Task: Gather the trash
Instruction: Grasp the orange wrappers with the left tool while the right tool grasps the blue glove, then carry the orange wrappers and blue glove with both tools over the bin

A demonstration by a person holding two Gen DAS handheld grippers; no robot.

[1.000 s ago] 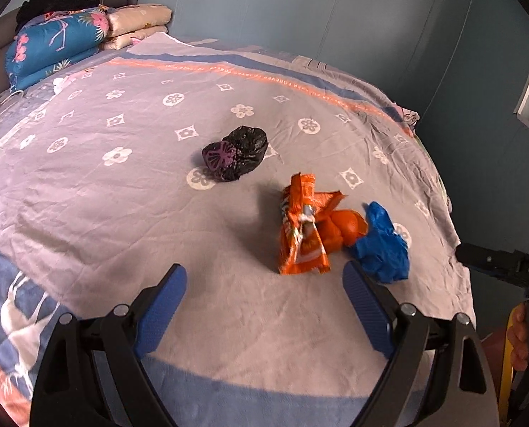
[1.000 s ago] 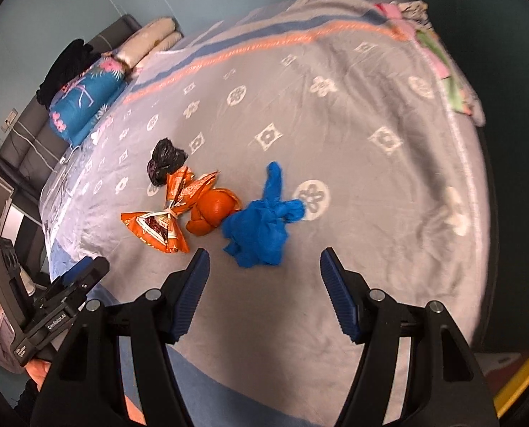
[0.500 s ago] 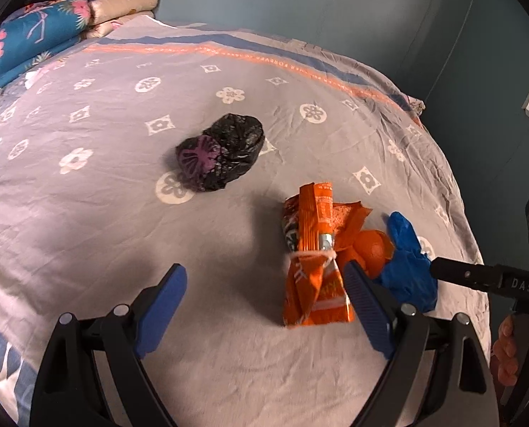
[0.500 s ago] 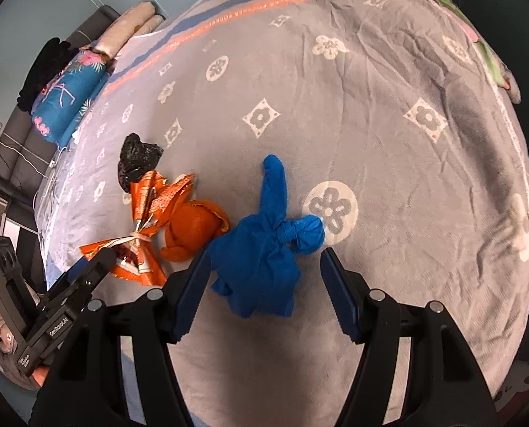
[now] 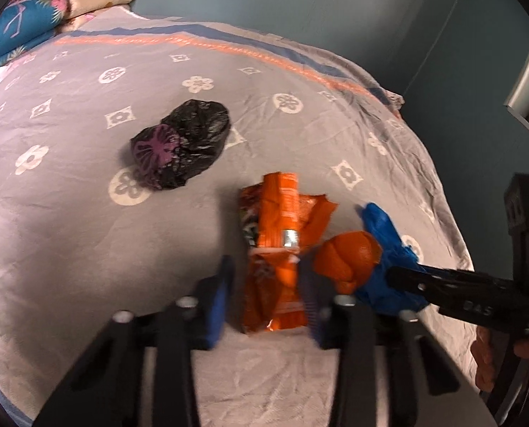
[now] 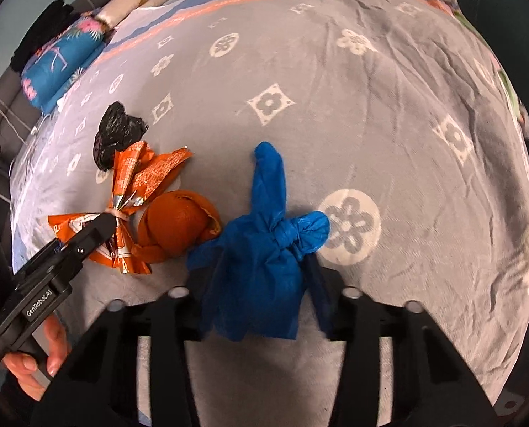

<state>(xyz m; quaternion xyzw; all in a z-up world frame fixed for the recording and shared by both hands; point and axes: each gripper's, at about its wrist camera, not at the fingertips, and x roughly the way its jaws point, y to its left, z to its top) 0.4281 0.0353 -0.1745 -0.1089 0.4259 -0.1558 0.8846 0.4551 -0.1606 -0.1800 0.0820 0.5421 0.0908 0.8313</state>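
Both grippers are down low over the bed (image 5: 86, 249), reaching in from the near edge side by side. The left gripper (image 5: 266, 297) points forward along the grey flowered bedspread (image 6: 389, 71), its two blue-padded fingers (image 5: 220, 295) set on either side of the near end of the orange wrapper (image 5: 278, 245). The fingers are narrowed around it, though they are blurred and I cannot tell whether they actually press on the foil. The hand (image 6: 47, 348) holding that tool shows at the lower left in the right wrist view, fingers curled round the black handle.

The right gripper (image 6: 260, 284) sits just to the right of it, fingers straddling the crumpled blue glove (image 6: 264, 249). The glove's bulk fills the gap between the pads and hides most of them, so whether it is truly pinched I cannot tell. One glove finger sticks up away from the tool, and a knotted bit lies to the right.

Between the wrapper and the glove lies the orange peel (image 6: 179, 227), touching both. A crumpled black bag (image 5: 182, 142) lies apart, farther up the bed to the left. Folded blankets (image 6: 61, 57) are stacked at the far end of the bed.
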